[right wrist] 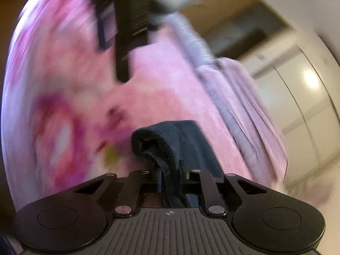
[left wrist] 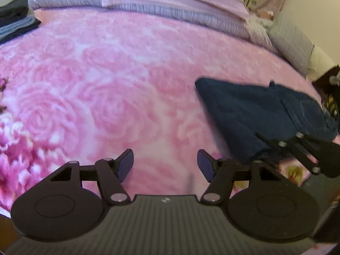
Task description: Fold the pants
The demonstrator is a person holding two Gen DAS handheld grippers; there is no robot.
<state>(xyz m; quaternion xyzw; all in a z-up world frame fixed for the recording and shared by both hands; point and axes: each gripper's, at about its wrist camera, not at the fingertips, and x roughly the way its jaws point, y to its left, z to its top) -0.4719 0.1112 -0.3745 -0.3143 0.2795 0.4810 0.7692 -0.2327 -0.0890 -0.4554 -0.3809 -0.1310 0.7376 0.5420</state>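
Dark navy pants (left wrist: 244, 114) lie bunched on the pink rose-patterned blanket (left wrist: 106, 74), at the right of the left wrist view. My left gripper (left wrist: 165, 161) hovers open over bare blanket to the left of them, with nothing between its blue pads. My right gripper (left wrist: 274, 146) reaches in from the right edge and grips the pants' near edge. In the blurred right wrist view the right gripper (right wrist: 170, 176) is shut on a thick fold of the pants (right wrist: 187, 140), which bulges out ahead of its jaws. One of the left gripper's fingers (right wrist: 122, 63) shows at the top there.
Lilac pillows (left wrist: 170, 6) line the far side of the bed. A stack of folded dark clothes (left wrist: 14, 19) sits at the far left corner. A grey cushion (left wrist: 291, 44) lies at the far right, near the bed's edge. A pale wardrobe (right wrist: 286, 97) stands beyond.
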